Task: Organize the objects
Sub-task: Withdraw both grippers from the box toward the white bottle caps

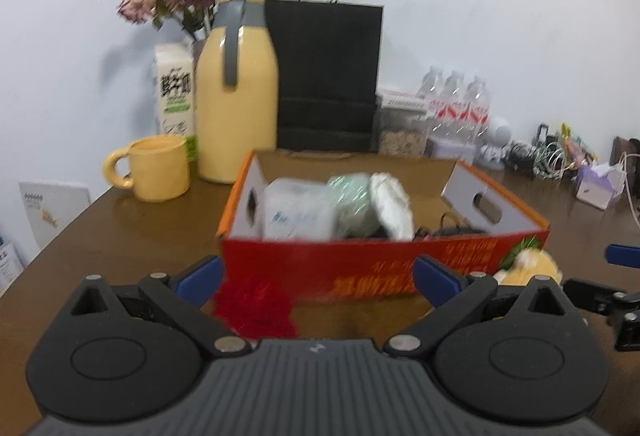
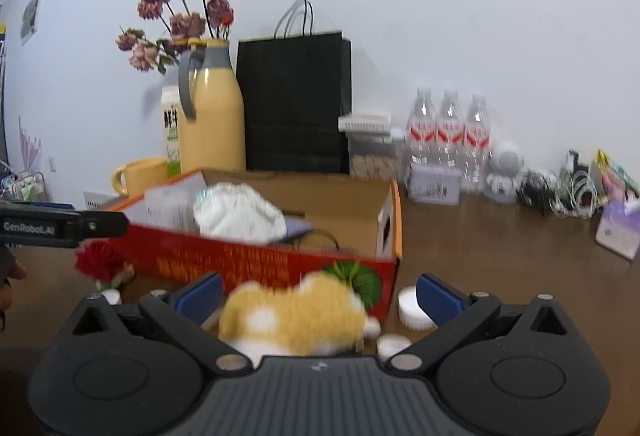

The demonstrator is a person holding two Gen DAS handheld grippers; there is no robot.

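While both our grippers, left point(image 1: 318, 278) & right point(image 2: 318, 296), gape wide w/ nothing held, fuzzy yellow plush toy point(image 2: 292, 316) sits beside red cardboard box point(image 2: 256, 260)

We take the open cardboard box point(image 1: 384, 256) on the surface point(image 1: 152, 236) as our landmark. In it we see a wrapped pack point(image 1: 298, 214) at its left end, a crumpled cloth point(image 1: 394, 210) beside that, and a cable point(image 1: 452, 230) toward its right. Behind it stand a jug point(image 1: 238, 104) and a paper bag point(image 1: 328, 76); a mug point(image 1: 158, 168) and a carton point(image 1: 176, 96) sit behind and left. Behind and right stand three bottles point(image 2: 448, 140). Before it lie a flower point(image 1: 254, 306) at left and a plush toy point(image 2: 296, 316) at right.
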